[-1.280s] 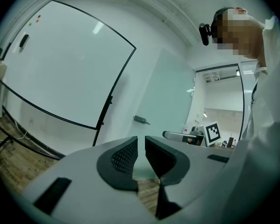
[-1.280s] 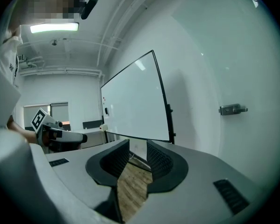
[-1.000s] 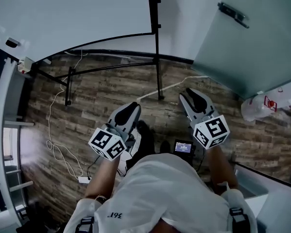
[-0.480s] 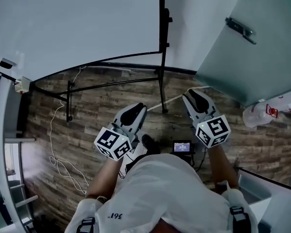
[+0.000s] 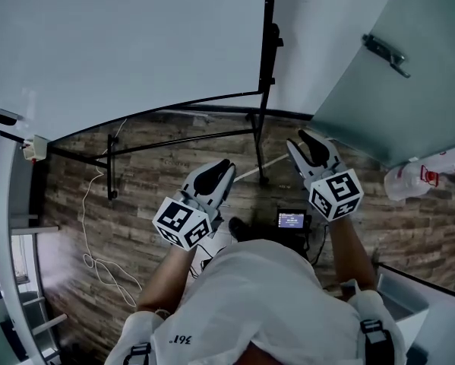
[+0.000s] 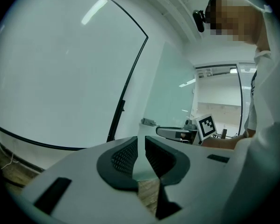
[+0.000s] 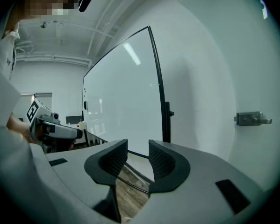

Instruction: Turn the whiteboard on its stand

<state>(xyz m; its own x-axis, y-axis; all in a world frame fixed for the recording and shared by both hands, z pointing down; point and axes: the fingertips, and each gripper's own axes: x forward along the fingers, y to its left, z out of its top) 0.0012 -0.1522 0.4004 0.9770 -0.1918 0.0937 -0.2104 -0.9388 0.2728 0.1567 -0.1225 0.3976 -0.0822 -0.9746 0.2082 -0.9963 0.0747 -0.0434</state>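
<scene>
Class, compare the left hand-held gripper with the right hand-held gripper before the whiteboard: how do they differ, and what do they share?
The left hand-held gripper holds its jaws a narrow slit apart; the right hand-held gripper has a wider gap, its jaws having just been opening. In the head view the left one lies left of the stand's black upright, the right one right of it. Both are empty, and neither touches the whiteboard.

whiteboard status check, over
Left claw open, empty. Right claw just been opening, empty. Whiteboard on stand, not yet gripped. Loose cable on floor by stand foot.
</scene>
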